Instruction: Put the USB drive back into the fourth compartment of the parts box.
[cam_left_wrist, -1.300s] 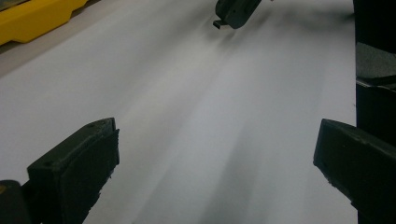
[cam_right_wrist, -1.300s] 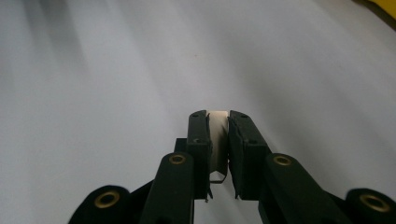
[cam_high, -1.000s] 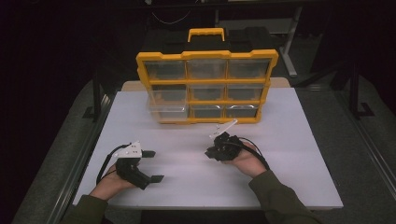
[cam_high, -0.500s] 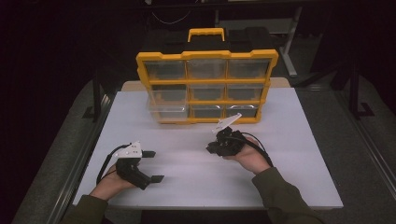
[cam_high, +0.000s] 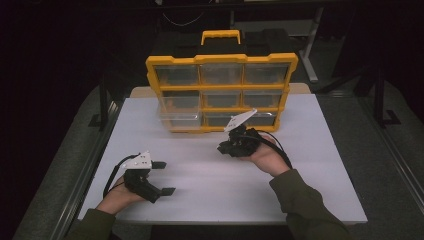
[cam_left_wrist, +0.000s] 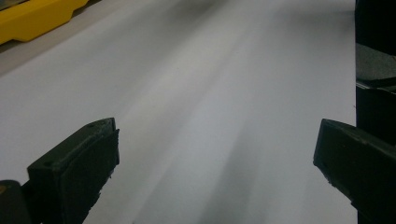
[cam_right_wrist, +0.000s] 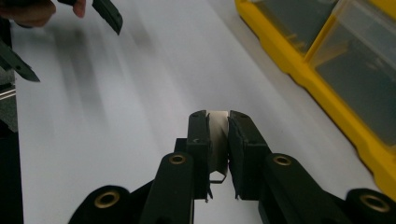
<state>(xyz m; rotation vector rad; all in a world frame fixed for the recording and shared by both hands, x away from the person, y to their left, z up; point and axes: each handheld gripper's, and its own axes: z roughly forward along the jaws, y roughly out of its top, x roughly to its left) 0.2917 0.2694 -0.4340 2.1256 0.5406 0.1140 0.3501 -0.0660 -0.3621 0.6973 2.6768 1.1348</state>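
The right gripper (cam_high: 226, 146) is held up off the white counter (cam_high: 215, 175) in the person's right hand (cam_high: 265, 156), palm turned upward, with the forearm in its olive sleeve (cam_high: 305, 205) coming in from the lower right. It sits just in front of the yellow plastic organiser case with clear drawers (cam_high: 220, 92), near the bottom row of drawers and apart from them, its grey three-cornered plate (cam_high: 241, 120) tipped up toward the case. In the right gripper view its fingers (cam_right_wrist: 201, 140) are drawn together, with only a narrow slit between the pads; a pale strip shows in that slit, and whether it is a thing pinched there or the counter seen through the gap cannot be told. That view looks along the counter with the yellow case (cam_right_wrist: 327, 60) at its right edge.

The left gripper (cam_high: 165, 177) lies low at the near left of the counter, the left hand (cam_high: 117, 197) wrapped around its body from behind, the fingers pointing to the right across the surface. Its fingers (cam_left_wrist: 79, 163) stand wide apart with nothing between them but bare white counter (cam_left_wrist: 210, 93).
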